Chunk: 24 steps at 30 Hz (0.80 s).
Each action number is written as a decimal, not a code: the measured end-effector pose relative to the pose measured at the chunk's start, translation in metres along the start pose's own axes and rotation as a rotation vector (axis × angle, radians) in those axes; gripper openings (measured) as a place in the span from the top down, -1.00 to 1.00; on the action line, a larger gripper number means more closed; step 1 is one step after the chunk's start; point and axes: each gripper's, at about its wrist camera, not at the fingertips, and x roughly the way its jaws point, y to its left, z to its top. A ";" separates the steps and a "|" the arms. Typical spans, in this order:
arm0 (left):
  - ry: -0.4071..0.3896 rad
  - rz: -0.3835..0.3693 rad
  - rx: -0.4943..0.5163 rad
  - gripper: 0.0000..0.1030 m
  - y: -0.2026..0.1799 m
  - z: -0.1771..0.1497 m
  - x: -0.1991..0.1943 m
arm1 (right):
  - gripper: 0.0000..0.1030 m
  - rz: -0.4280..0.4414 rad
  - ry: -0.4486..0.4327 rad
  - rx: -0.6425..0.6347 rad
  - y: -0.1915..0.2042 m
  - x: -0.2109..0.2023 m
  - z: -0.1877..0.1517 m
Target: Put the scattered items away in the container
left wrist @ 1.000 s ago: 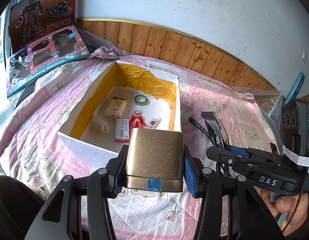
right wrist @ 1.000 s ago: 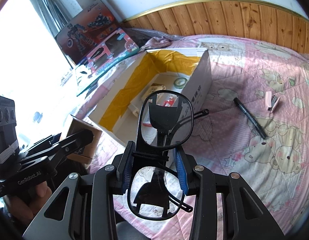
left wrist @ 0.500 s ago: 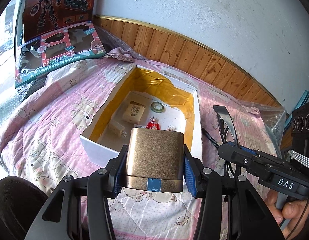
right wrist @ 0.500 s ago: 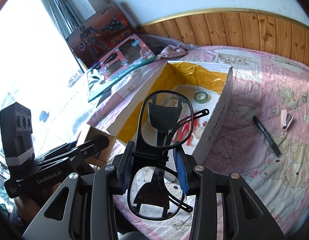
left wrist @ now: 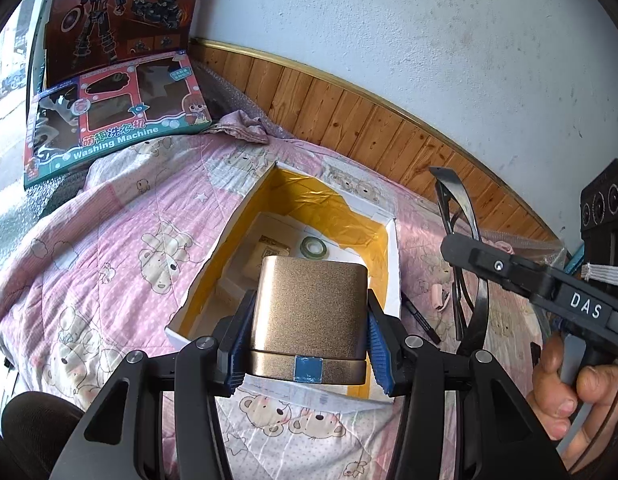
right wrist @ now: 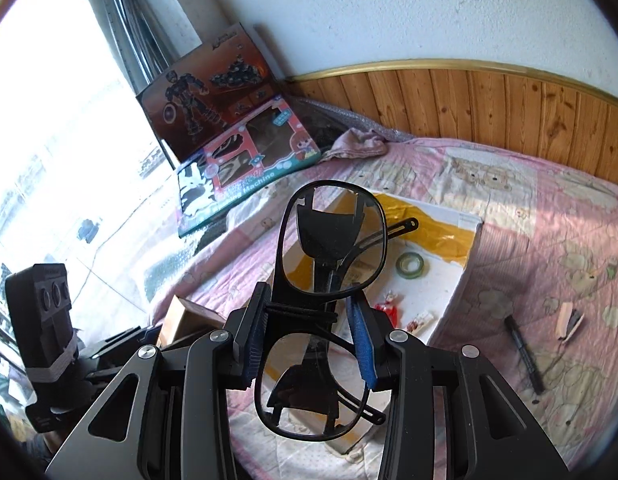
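My left gripper (left wrist: 309,332) is shut on a gold metallic box (left wrist: 309,312), held above the near corner of the white container with yellow lining (left wrist: 391,264). My right gripper (right wrist: 311,320) is shut on the bridge of black glasses (right wrist: 333,240), which hang over the container's (right wrist: 471,240) near left side. Inside lie a green tape roll (right wrist: 410,265), a red figure (right wrist: 387,308) and a tan packet (left wrist: 271,246). On the quilt to the right lie a black pen (right wrist: 525,354) and a pink stapler (right wrist: 569,320).
Two toy boxes (left wrist: 109,112) lean against the wall at the back left of the pink bear quilt (left wrist: 121,240). Wood panelling (left wrist: 349,116) runs behind the bed. A hand (left wrist: 569,384) holds the right gripper's handle. A bright window is at the left.
Both grippers have risen and tilted upward with their loads. The container now sits lower and further right in both views, and the glasses now hang over the container's near left side.
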 end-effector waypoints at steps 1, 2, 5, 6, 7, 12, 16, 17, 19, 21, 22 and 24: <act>-0.002 0.004 0.004 0.02 -0.001 0.002 0.001 | 0.22 0.007 -0.012 0.006 -0.003 0.001 0.004; -0.001 0.007 0.008 0.02 -0.002 0.004 0.003 | 0.22 0.014 -0.023 0.015 -0.006 0.001 0.006; 0.015 0.013 0.020 0.02 -0.008 0.004 0.012 | 0.22 0.025 -0.014 0.032 -0.019 0.008 0.006; 0.028 0.010 0.022 0.02 -0.010 0.003 0.018 | 0.22 0.024 -0.009 0.032 -0.023 0.010 0.005; 0.043 0.005 0.021 0.02 -0.013 0.001 0.024 | 0.22 0.022 -0.005 0.034 -0.028 0.012 0.005; 0.099 -0.008 0.053 0.02 -0.035 -0.010 0.054 | 0.22 0.011 -0.010 0.062 -0.051 0.015 0.007; 0.129 -0.014 0.082 0.02 -0.051 -0.016 0.068 | 0.22 0.017 -0.040 0.076 -0.058 0.011 0.017; 0.135 -0.015 0.091 0.02 -0.054 -0.018 0.070 | 0.22 0.023 -0.051 0.077 -0.058 0.009 0.020; 0.144 -0.013 0.108 0.02 -0.058 -0.021 0.073 | 0.22 0.039 -0.073 0.077 -0.057 0.008 0.026; 0.144 0.003 0.127 0.01 -0.060 -0.024 0.075 | 0.22 0.052 -0.088 0.072 -0.054 0.009 0.031; 0.141 0.014 0.134 0.01 -0.059 -0.024 0.075 | 0.22 0.054 -0.093 0.069 -0.053 0.010 0.034; 0.137 0.032 0.133 0.01 -0.053 -0.025 0.074 | 0.22 0.055 -0.095 0.068 -0.052 0.015 0.038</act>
